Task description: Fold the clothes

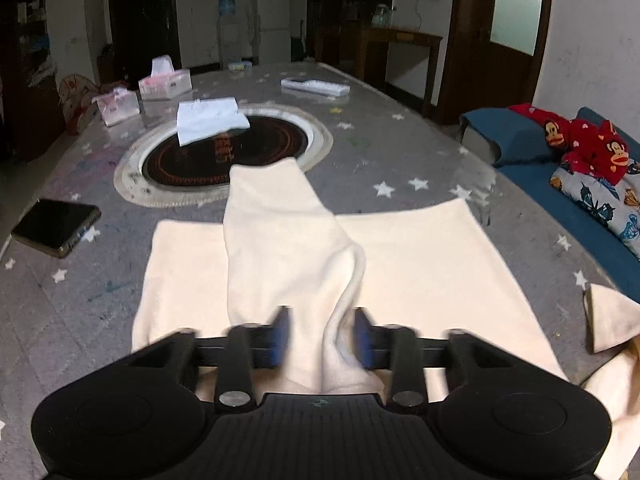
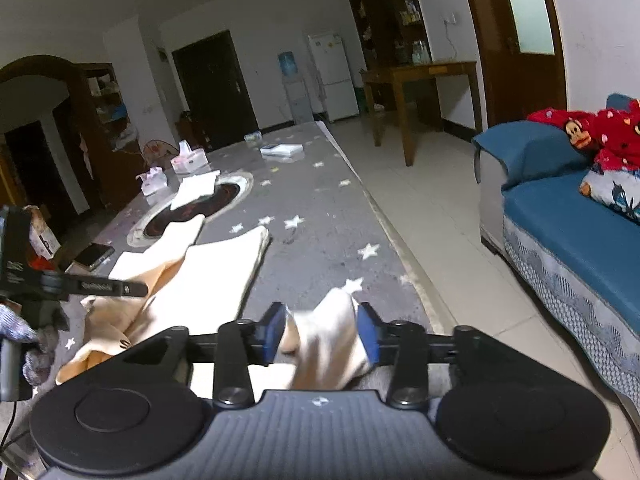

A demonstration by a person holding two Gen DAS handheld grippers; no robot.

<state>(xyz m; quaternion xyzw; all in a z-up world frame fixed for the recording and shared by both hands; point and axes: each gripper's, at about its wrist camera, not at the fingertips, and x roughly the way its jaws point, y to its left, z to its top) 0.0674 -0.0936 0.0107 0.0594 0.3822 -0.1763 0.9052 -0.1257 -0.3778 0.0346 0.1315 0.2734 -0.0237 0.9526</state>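
Note:
A cream garment [image 1: 404, 264] lies spread on the grey star-patterned table [image 1: 360, 148]. One sleeve [image 1: 276, 216] is folded across its body, reaching toward the round hotplate. My left gripper [image 1: 322, 334] has its blue pads either side of a bunched fold of the sleeve; the jaws stand apart. My right gripper [image 2: 323, 330] has its blue pads around the other sleeve end [image 2: 332, 340] at the table's right edge, jaws apart. The garment also shows in the right wrist view [image 2: 216, 276], with the left gripper at its left side.
A round black hotplate [image 1: 224, 152] sits in the table beyond the garment, with a folded white cloth [image 1: 210, 118] on its far rim. A phone [image 1: 56, 226] lies at the left. Tissue boxes [image 1: 164, 82] and a remote [image 1: 316, 86] lie farther back. A blue sofa [image 2: 572, 216] stands right.

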